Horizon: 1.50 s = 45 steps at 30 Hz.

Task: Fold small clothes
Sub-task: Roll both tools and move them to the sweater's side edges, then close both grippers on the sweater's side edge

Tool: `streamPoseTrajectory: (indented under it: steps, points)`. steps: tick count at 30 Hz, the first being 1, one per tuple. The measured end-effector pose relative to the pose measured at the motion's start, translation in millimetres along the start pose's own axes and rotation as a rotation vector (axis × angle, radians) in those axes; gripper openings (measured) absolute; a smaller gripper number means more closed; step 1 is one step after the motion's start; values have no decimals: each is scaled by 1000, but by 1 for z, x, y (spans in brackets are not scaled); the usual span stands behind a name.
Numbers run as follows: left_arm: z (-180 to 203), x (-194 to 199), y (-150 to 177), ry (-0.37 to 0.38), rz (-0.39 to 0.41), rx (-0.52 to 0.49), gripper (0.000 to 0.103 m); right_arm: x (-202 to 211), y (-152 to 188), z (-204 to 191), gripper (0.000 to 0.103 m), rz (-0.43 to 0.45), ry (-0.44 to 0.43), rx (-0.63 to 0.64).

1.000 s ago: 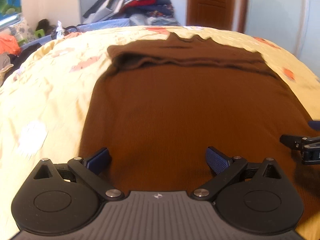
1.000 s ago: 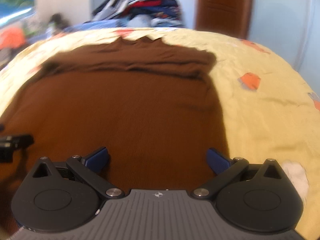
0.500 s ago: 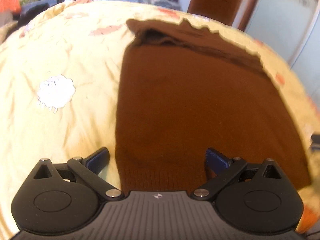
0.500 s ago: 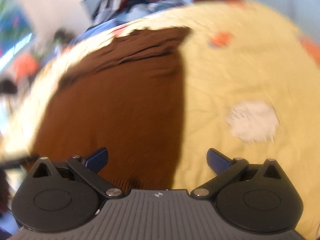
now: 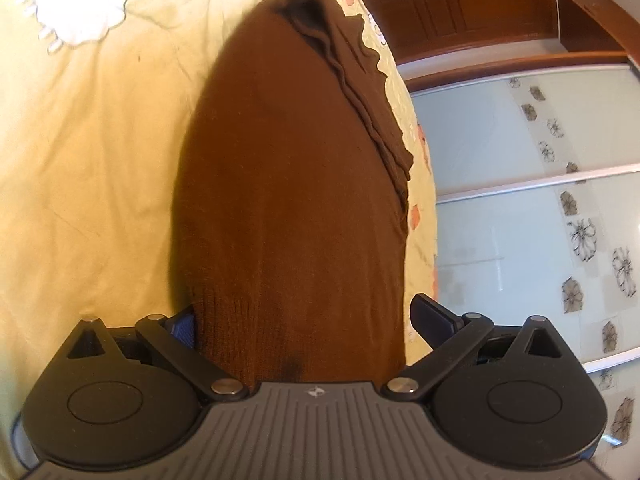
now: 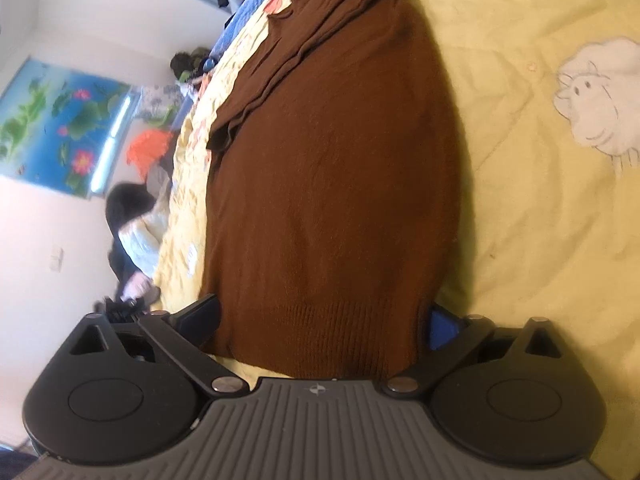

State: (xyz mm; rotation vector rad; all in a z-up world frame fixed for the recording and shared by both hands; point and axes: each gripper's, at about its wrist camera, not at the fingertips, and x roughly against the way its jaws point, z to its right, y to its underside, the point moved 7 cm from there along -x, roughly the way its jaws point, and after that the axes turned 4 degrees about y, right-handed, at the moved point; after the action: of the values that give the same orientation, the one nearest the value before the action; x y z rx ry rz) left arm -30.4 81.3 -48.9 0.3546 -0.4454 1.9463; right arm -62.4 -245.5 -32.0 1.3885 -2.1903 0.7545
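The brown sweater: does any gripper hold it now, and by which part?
Nothing is gripped yet. Both the left gripper and right gripper stand open, jaws astride the ribbed hem of the sweater.

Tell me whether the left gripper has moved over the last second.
Yes. The left gripper has rolled sideways and dropped to the brown sweater's ribbed hem, which now sits between its open fingers; the wooden door has tilted across the view.

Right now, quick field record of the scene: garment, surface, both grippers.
garment: brown knit sweater, spread flat, sleeves folded across the far end
surface: yellow bedspread with a white sheep print
left gripper: open, ribbed hem corner between the fingers
right gripper: open, hem between the fingers
background: sliding wardrobe doors; wall poster
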Motion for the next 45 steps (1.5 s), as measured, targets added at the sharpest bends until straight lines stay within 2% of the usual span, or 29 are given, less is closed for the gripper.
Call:
streamPoseTrajectory:
  steps: [6,9,12,15,18,19,20,23,24,25,26,27,28,29,32,35,38,41,45]
  points:
    - [6,13,-21,4,54,-39,101,5,-5,10,98,-1,-32,-37]
    - [0,4,-26,-5,27,-32,101,6,-6,12,103,3,-44,-42]
    - [-2,-4,-25,42,-6,-20,101,5,-7,12,103,10,-47,-51]
    - [5,-13,-17,66,-53,-62,101,5,-8,12,103,14,-51,-62]
    - [11,-13,-3,-19,-76,-179,91,5,-8,12,103,18,-48,-65]
    - [10,-11,-2,-53,-71,-192,75,4,-8,11,102,21,-46,-65]
    - [6,-8,-3,-82,-68,-189,57,5,-7,12,99,27,-42,-67]
    - [-6,0,-9,-122,-61,-150,33,7,-6,16,81,40,-19,-65]
    - [-9,0,-9,-133,-65,-150,32,7,-6,17,69,42,-7,-65]
    - [-8,0,-8,-149,-68,-165,27,6,-6,19,51,41,8,-66]
    - [-5,-2,-7,-177,-71,-192,21,5,-5,22,39,34,30,-64]
    - [-2,-4,-6,-210,-82,-226,16,3,-4,26,18,23,58,-58]
    - [1,-7,-5,-240,-95,-256,10,1,-3,29,15,18,81,-52]
    - [3,-8,-5,-257,-103,-276,10,1,-3,31,15,23,67,-52]
    - [11,-4,-11,-244,-104,-310,6,4,-5,29,15,46,40,-41]
    - [27,4,-34,-198,-58,-331,6,14,-19,16,15,97,-31,-27]
    - [53,5,-75,-134,21,-360,6,22,-54,0,14,163,-104,-13]
    - [82,-10,-125,-98,94,-419,6,23,-108,-13,14,245,-163,-10]
    - [114,-47,-208,-117,186,-461,7,14,-203,-18,14,352,-235,-58]
